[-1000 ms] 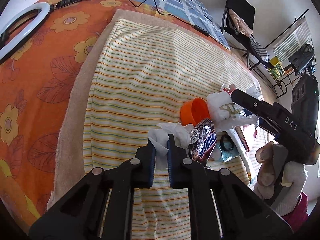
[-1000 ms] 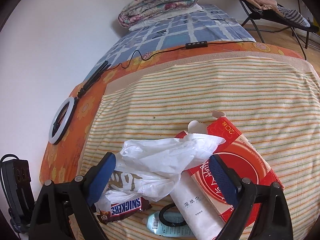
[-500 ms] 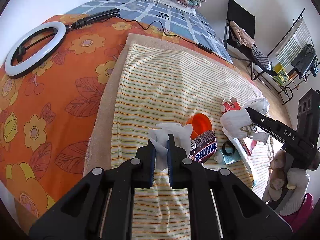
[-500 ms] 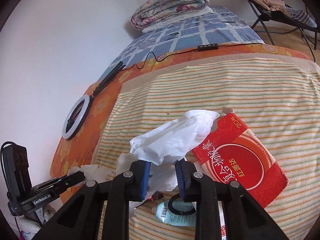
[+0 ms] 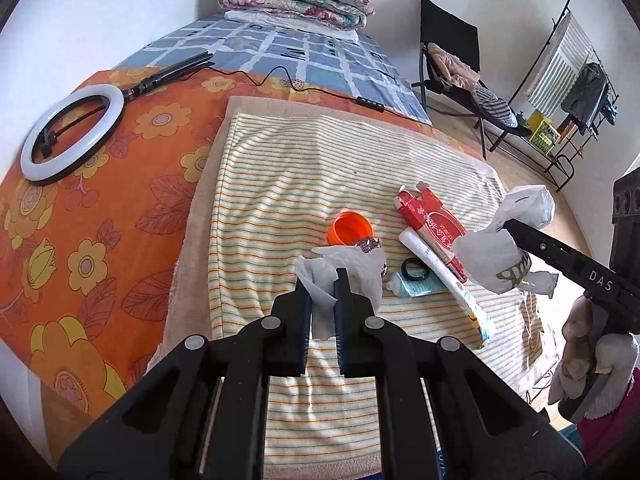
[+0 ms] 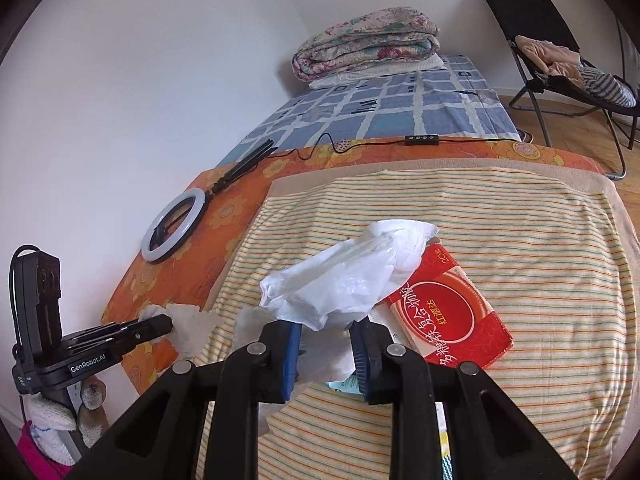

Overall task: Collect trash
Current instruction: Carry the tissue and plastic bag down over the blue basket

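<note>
Left wrist: my left tool [image 5: 322, 294] is clamped on a crumpled tissue [image 5: 344, 270]; orange cap [image 5: 350, 229], red carton [image 5: 432, 220] and tube [image 5: 416, 284] remain on the bed. Right wrist: my right tool [image 6: 326, 346] is clamped on a white plastic bag [image 6: 344, 276], raised above the carton.

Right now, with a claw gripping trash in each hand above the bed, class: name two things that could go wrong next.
1. The left claw pinches only an edge of the crumpled tissue; it may tear or slip out while carried.
2. The plastic bag in the right claw hangs loose and billowy over the red box, so it could snag or drag the box, or slide free.
</note>
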`<state>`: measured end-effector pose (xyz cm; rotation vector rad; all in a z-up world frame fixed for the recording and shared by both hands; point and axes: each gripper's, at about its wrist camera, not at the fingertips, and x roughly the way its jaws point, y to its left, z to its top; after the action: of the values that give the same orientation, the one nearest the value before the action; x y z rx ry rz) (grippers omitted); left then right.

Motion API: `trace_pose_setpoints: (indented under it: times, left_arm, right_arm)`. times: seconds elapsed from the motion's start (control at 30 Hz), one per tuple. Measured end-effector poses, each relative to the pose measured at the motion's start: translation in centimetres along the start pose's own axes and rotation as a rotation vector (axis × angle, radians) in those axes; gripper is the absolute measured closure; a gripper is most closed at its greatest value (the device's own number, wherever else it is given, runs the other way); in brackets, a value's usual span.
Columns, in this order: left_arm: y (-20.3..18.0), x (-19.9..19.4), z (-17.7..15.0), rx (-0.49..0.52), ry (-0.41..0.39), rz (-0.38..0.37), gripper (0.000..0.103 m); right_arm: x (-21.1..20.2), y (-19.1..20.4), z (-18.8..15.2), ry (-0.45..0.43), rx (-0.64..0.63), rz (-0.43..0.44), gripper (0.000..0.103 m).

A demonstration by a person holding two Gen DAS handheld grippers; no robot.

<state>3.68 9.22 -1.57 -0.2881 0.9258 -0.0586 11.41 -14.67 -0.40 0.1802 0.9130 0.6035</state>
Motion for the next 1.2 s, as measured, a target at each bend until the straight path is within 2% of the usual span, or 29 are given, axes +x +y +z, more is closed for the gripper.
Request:
trace_pose_setpoints:
  times: [0.23,0.47,0.73,1.2]
  left_arm:
    - [-2.9,-2.5,-2.7,0.056,-0.014,-0.028,0.095]
    - [-5.3,-4.1,-6.0,0.092,0.001,-0.06,0.095]
    - [-8.2,-5.4,-10.0,0.155,0.019,-0.079,0.095]
    - [-10.6,-3.4,-16.5,0.216,0.139,-0.102,0.095]
  right_arm:
    - [-3.7,1.3,-2.5,0.005,-0.029,0.022,0.08]
    - [-7.0,2.2,-6.2,0.019,-0.094,0.005,0.08]
    - [-9.7,1.8,-10.4,0.04,-0.088,-0.01,0.08]
    - [-11.8,2.7,-19.1,0.125,-0.153,-0.079,0.079]
